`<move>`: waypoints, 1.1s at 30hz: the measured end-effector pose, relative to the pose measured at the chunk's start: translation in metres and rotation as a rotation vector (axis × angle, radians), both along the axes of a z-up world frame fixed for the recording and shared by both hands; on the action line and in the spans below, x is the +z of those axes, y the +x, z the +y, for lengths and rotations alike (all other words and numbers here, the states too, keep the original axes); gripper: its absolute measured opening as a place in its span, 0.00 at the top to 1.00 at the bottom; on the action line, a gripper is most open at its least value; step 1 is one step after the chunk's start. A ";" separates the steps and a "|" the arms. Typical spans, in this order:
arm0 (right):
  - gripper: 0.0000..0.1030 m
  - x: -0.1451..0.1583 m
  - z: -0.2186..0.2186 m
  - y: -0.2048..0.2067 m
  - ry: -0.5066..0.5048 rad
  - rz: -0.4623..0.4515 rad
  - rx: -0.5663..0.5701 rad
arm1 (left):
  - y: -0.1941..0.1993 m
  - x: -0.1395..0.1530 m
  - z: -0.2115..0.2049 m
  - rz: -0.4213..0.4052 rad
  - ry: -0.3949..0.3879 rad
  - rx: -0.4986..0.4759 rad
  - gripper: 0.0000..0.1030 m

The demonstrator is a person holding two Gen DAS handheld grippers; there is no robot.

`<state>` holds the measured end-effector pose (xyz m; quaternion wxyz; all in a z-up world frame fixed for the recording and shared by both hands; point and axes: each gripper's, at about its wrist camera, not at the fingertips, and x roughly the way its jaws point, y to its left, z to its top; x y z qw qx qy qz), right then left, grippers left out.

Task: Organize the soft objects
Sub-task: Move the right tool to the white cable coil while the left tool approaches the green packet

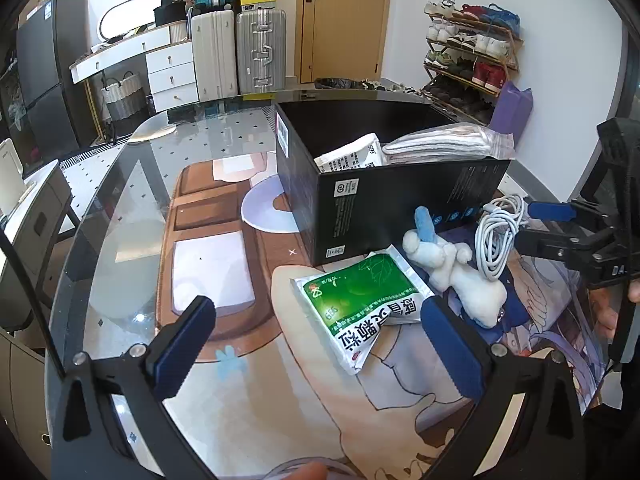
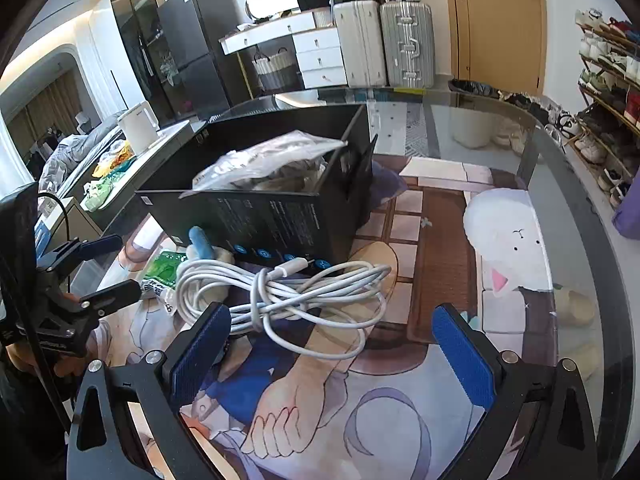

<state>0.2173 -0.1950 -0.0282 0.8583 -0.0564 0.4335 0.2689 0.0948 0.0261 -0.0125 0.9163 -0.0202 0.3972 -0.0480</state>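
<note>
A black box [image 1: 400, 204] stands on the glass table and holds a bagged towel [image 1: 444, 142] and a white packet [image 1: 352, 156]. In front of it lie a green-and-white pouch [image 1: 360, 304], a white plush toy with a blue ear [image 1: 452, 264] and a coiled white cable [image 1: 500, 236]. My left gripper [image 1: 320, 344] is open, low over the table, with the pouch between its fingers' line. My right gripper [image 2: 332, 356] is open just short of the cable [image 2: 296, 296]. Each gripper shows in the other's view: the right gripper [image 1: 536, 226], the left gripper [image 2: 116, 266].
The table's curved glass edge [image 1: 100, 216] runs round the left; a printed mat [image 2: 440, 240] lies under the glass. Suitcases [image 1: 240, 52], a white dresser [image 1: 160, 64], a door and a shoe rack [image 1: 468, 56] stand behind. A kettle [image 2: 138, 126] sits on a side counter.
</note>
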 end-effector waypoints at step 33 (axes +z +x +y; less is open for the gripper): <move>0.01 -0.014 0.009 0.030 0.106 0.110 0.055 | 0.000 -0.005 0.000 0.023 -0.030 -0.012 0.00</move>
